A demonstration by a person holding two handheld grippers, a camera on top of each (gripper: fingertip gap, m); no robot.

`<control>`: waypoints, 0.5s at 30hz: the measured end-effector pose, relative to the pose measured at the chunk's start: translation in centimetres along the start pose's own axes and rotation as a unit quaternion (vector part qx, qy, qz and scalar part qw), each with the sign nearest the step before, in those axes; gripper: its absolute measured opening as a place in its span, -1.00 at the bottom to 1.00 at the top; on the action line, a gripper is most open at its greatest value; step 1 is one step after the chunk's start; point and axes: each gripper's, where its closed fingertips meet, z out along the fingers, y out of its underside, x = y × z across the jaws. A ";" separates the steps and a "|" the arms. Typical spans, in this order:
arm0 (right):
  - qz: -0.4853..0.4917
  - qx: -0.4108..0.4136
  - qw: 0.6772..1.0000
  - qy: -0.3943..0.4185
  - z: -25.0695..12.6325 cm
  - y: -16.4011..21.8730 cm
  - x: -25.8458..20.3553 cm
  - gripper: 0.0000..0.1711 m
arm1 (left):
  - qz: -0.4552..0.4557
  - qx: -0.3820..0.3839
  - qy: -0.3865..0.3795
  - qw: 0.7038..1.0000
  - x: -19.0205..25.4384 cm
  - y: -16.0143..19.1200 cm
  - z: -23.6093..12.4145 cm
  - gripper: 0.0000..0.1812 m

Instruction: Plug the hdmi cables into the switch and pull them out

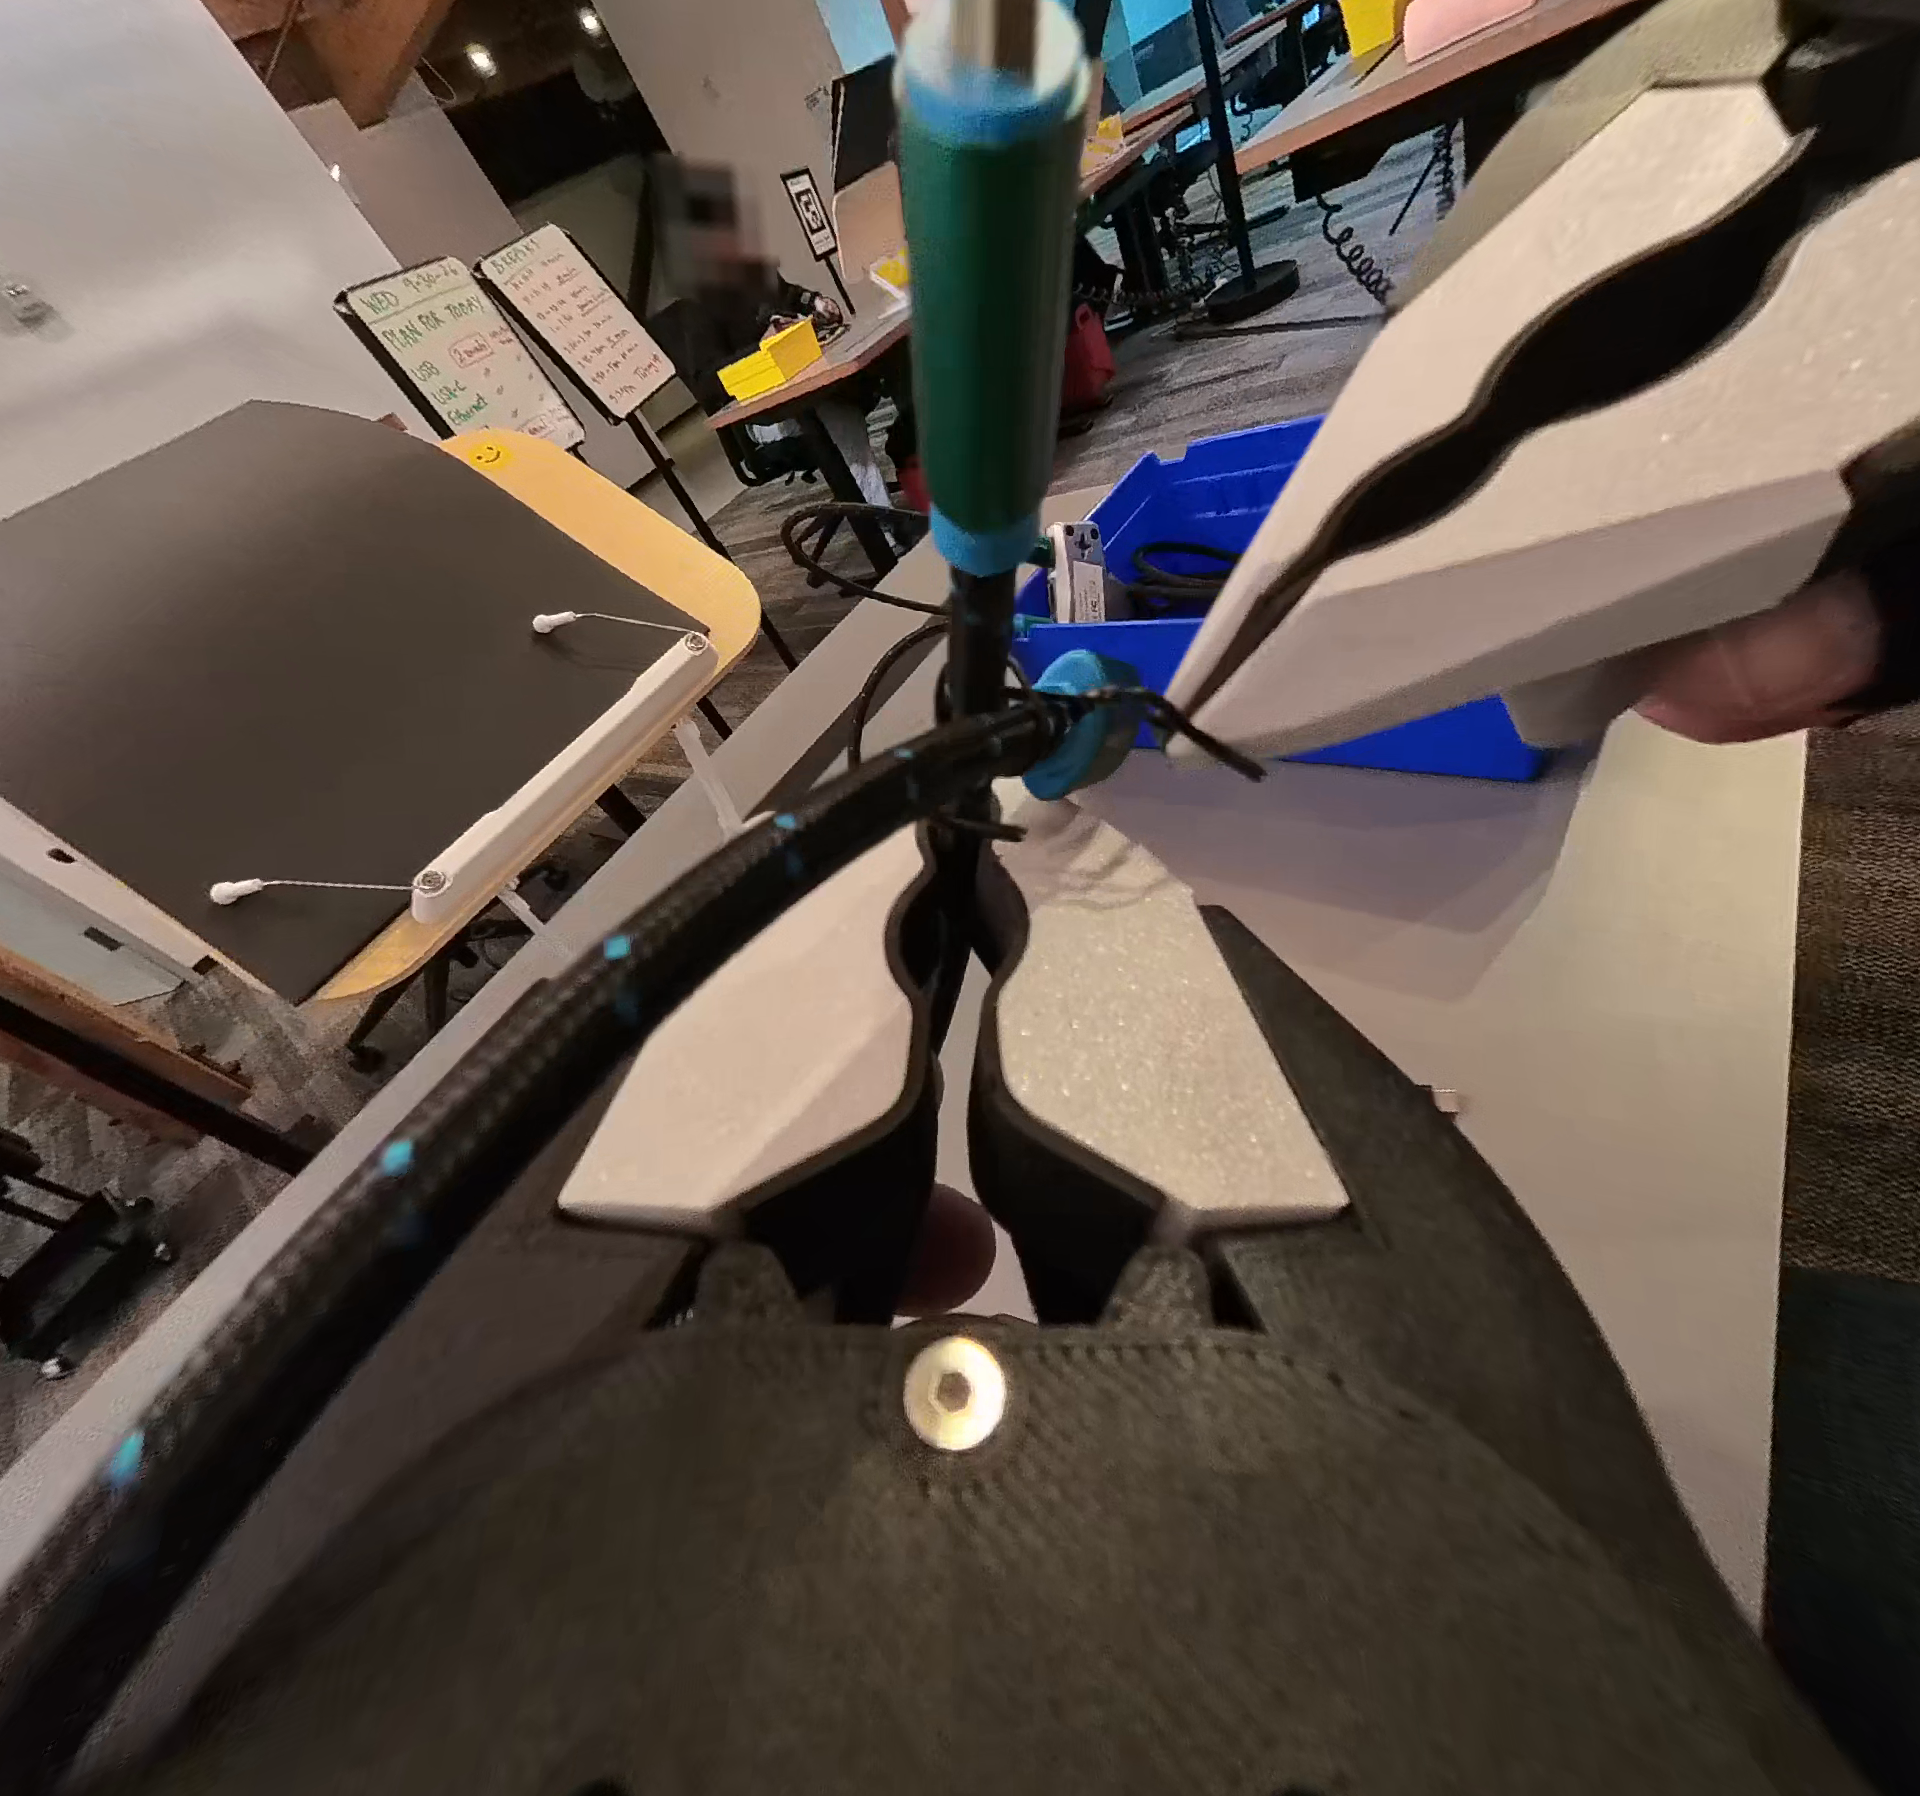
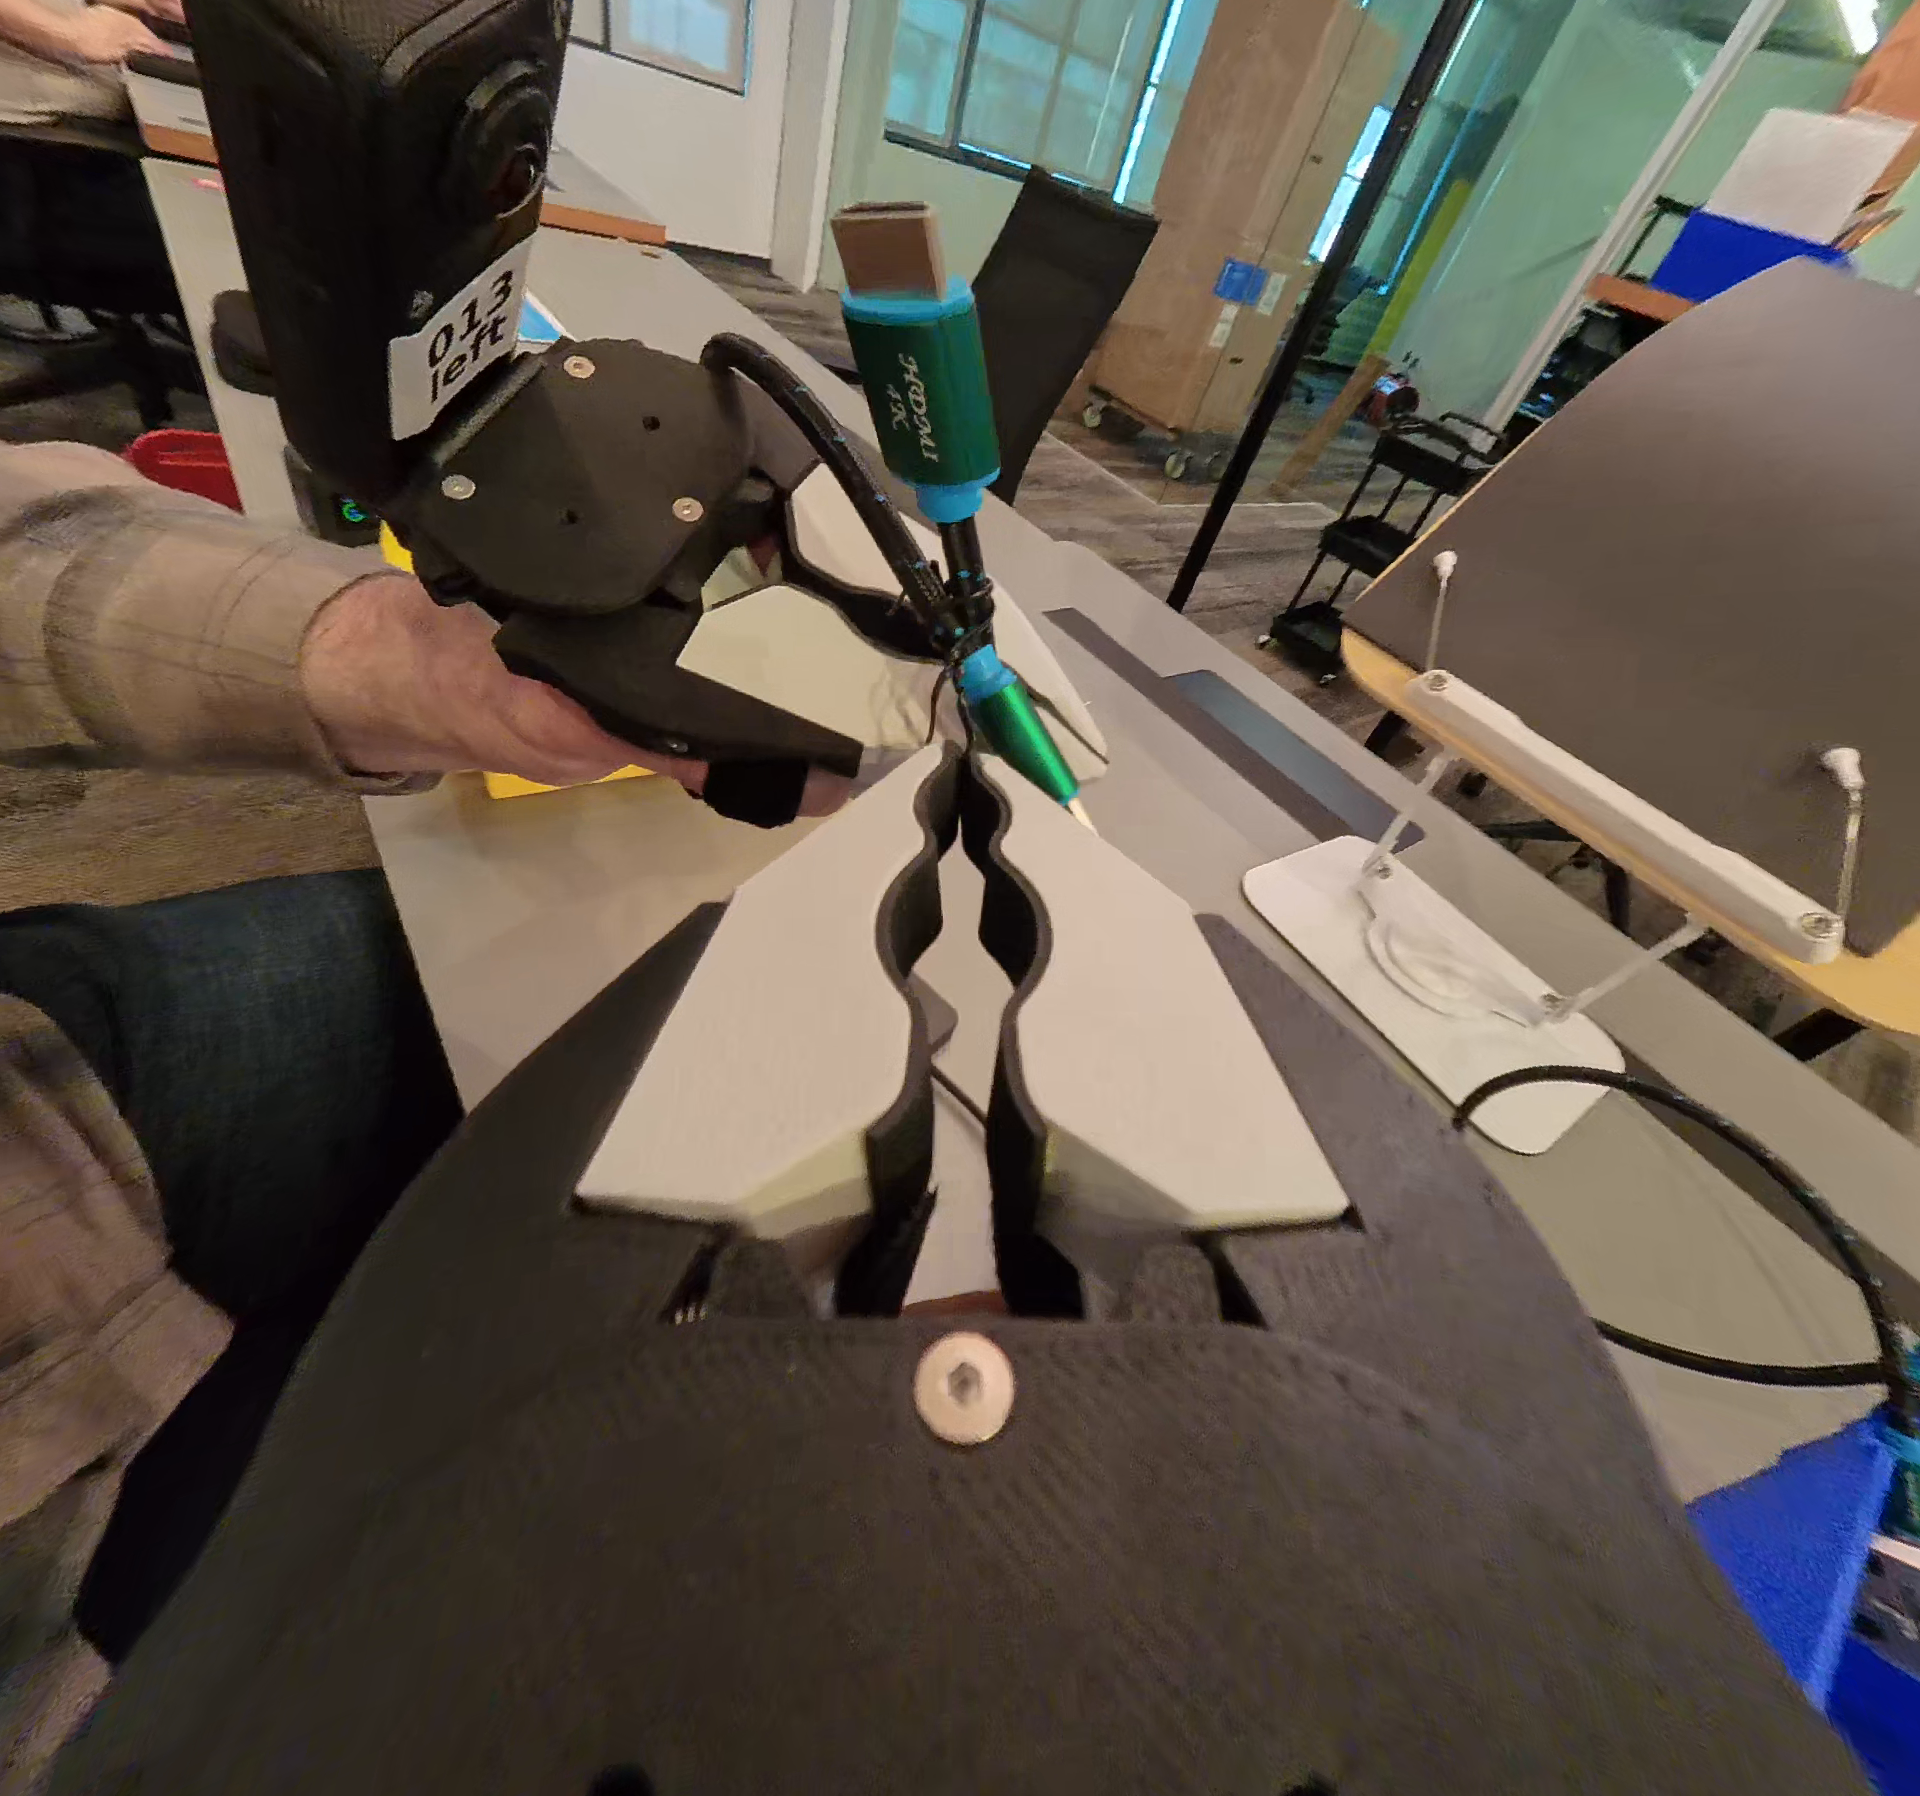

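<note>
While the left hand-held gripper (image 2: 961,645) clamps the cable (image 1: 582,977) below its upright plug (image 2: 920,385), the right hand-held gripper (image 2: 961,790), nearly shut, pinches a cable tie beside the second plug (image 2: 1023,738). No switch is visible. Judgement: free the bundled ends before plugging. Grey worktop (image 2: 499,915), blue bin (image 1: 1174,541); open workshop with windows, whiteboards.

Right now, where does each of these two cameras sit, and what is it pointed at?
Left wrist view: sits on the left gripper, looking along its jaws at the upright green HDMI plug; a fingertip shows.
Right wrist view: sits on the right gripper, facing the left gripper and its hand and sleeve.
Shared: the plug, braided cable and both grippers.
</note>
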 end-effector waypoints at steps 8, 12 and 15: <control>0.041 0.016 0.998 -0.053 1.2 0.1 -2.0 -1.00 | 0.004 0.005 -0.030 1.000 -2.0 -0.9 -0.7 -1.00; -0.073 0.054 0.996 0.022 -0.2 -2.2 -1.0 -1.00 | 0.010 -0.012 -0.032 0.999 -1.9 -0.1 -0.3 -1.00; -0.178 0.057 0.981 0.060 -0.5 -3.2 -1.8 -0.72 | 0.010 -0.019 -0.029 0.999 -1.7 0.2 -0.1 -1.00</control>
